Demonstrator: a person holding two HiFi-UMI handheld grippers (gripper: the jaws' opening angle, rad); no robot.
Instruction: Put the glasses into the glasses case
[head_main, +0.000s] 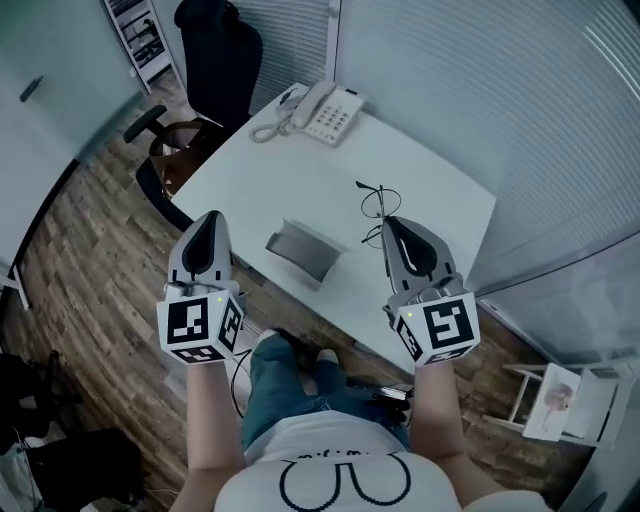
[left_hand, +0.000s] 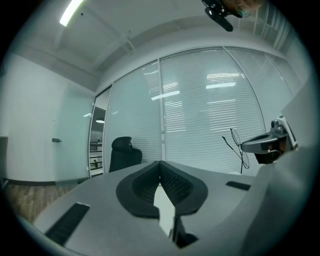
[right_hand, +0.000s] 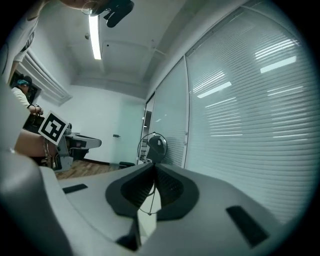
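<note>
Head view: white table (head_main: 430, 170), person standing at its near edge, one gripper in each hand

Right gripper (head_main: 388, 224): jaws pressed together on the wire-frame glasses (head_main: 375, 203), pinching the thin frame at the tips. In the right gripper view the tips (right_hand: 153, 164) meet on the wire, and one round lens (right_hand: 152, 146) stands just past them. Glasses sit over the right half of the table, clear of the case. In the left gripper view they (left_hand: 241, 150) stick out from the right gripper's tip (left_hand: 252, 146) against the window blinds (left_hand: 210, 110)

Left gripper (head_main: 210, 222): jaws closed tip to tip (left_hand: 160, 163), nothing between them. It hangs over the table's left front edge, well apart from the glasses

Grey glasses case (head_main: 303, 250) lies on the table near the front edge, between the two grippers, touched by neither. Open or closed: cannot tell from this angle

Far corner of the table: white desk telephone (head_main: 325, 112) with coiled cord. Black office chair (head_main: 215, 60) beyond the table's left side. Wood-pattern floor (head_main: 90, 240) to the left
</note>
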